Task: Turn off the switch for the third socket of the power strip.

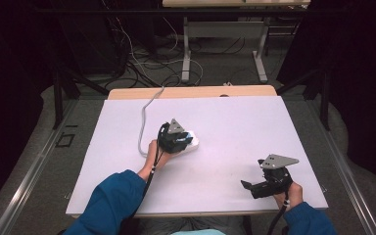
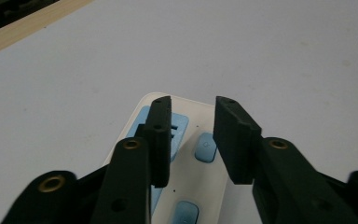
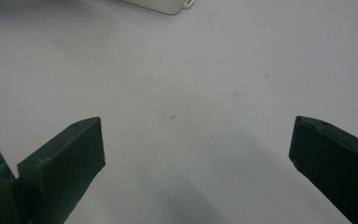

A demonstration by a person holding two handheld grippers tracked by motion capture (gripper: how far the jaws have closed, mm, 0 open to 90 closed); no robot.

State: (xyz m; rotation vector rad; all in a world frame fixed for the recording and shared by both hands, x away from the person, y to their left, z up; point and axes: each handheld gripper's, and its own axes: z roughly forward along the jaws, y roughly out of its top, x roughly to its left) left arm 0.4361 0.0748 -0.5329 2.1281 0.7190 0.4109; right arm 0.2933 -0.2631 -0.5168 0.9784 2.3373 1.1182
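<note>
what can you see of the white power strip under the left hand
The white power strip is a flat block with rounded corners, plastic by the look, lying face up on the white table. Its top carries light blue socket faces and small blue buttons. A grey cable curves from near it toward the table's far edge. The left hand-held gripper is over it, jaws apart, gripping nothing.

Right gripper (image 3: pixel 198 163) jaws wide apart over white table (image 3: pixel 205 84).

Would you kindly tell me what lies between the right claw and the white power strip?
Only bare white tabletop, seen in the high view, between right claw and power strip.
</note>
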